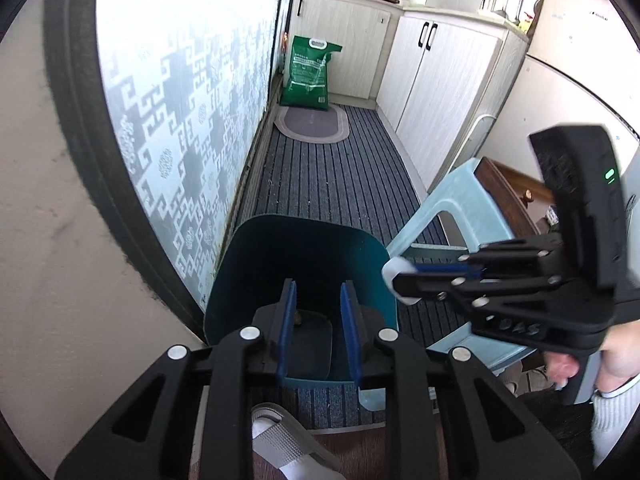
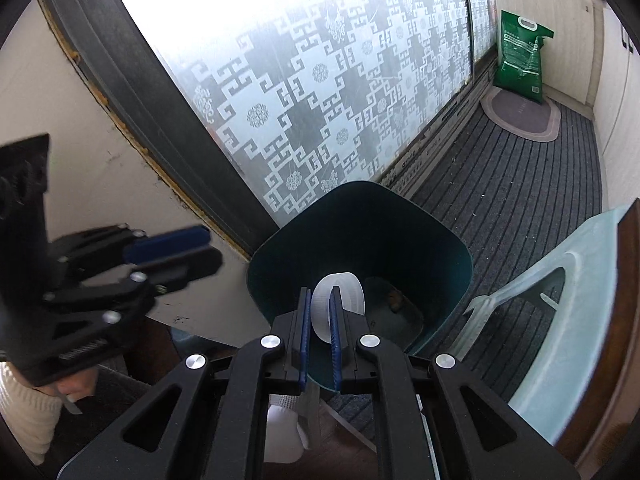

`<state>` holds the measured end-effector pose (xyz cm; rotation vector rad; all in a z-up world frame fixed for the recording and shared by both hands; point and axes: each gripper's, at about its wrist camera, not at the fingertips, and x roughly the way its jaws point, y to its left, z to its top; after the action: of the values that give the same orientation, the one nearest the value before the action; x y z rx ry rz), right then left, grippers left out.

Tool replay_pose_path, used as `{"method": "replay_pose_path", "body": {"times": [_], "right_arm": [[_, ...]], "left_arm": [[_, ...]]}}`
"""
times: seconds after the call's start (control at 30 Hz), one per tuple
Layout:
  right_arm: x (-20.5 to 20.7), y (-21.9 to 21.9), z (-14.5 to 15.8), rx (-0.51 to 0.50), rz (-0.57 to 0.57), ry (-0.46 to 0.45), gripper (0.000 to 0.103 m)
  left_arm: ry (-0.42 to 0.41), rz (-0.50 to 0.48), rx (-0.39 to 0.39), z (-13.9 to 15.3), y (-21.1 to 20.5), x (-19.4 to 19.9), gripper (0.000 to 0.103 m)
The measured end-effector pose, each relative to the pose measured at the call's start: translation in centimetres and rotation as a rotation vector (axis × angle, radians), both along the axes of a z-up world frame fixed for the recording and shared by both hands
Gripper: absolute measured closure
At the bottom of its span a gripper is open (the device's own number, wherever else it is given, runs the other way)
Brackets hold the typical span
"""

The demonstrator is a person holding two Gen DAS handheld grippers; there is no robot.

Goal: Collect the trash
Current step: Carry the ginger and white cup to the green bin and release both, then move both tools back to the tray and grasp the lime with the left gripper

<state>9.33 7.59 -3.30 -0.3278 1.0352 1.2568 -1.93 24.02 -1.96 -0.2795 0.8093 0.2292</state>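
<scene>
Bin [image 2: 360, 232] dark teal. Cup [image 2: 344, 300] in right gripper [image 2: 320, 332] translucent white, ribbed. Gripper pads [image 1: 350, 316] blue, bodies black. Carpet [image 1: 340, 176] grey-blue with dark stripes. Far mat [image 1: 312, 124] grey oval, paler border. Far bag [image 1: 308, 72] green, white print. Left glass [image 2: 312, 100] frosted, white fret pattern. Stool [image 2: 580, 300] pale blue. Cabinets [image 1: 436, 80] off-white, black handles.
</scene>
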Motion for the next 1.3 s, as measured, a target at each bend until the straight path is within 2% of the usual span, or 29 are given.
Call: {"method": "replay_pose_path", "body": {"times": [0.17,0.2,0.23,0.3,0.53,0.63,0.73,0.8,1.0,1.3], "right_arm": [[-0.4,1.2,-1.5,-0.024,0.011,0.021,0.093],[-0.5,1.4,-1.7,-0.029,0.017,0.030,0.088],[-0.6,1.6,-1.9,-0.034,0.013,0.024,0.076],[-0.7,1.8,-2.2,-0.044,0.002,0.008,0.062],[-0.9,1.4,-1.2,-0.022,-0.001,-0.022,0.062],[-1.1,0.8,-0.1,-0.008,-0.002,-0.052,0.062],[-1.3,0.0,1.4,0.019,-0.009,-0.083,0.062],[-1.3,-0.8,2.5,0.040,-0.012,-0.103,0.062],[-0.2,-4.8,6.0,0.094,-0.065,-0.149,0.062],[3.3,-13.0,8.9,0.127,-0.201,-0.196,0.062]], "left_arm": [[-0.044,-0.002,0.009,1.6,-0.1,-0.9,0.078],[-0.051,-0.004,0.013,1.8,-0.2,-1.0,0.078],[-0.061,-0.009,0.016,2.1,-0.3,-1.1,0.078],[-0.077,-0.017,0.018,2.5,-0.4,-1.3,0.077],[-0.117,-0.008,0.004,3.4,-0.2,-1.6,0.072],[-0.156,-0.008,-0.002,4.5,-0.5,-1.7,0.069],[-0.206,-0.010,0.005,5.8,-1.1,-1.7,0.060],[-0.252,-0.022,0.005,6.9,-1.7,-1.9,0.059],[-0.332,-0.060,0.005,9.3,-3.8,-1.2,0.055],[-0.335,-0.167,0.040,10.0,-8.7,2.0,0.049]]}}
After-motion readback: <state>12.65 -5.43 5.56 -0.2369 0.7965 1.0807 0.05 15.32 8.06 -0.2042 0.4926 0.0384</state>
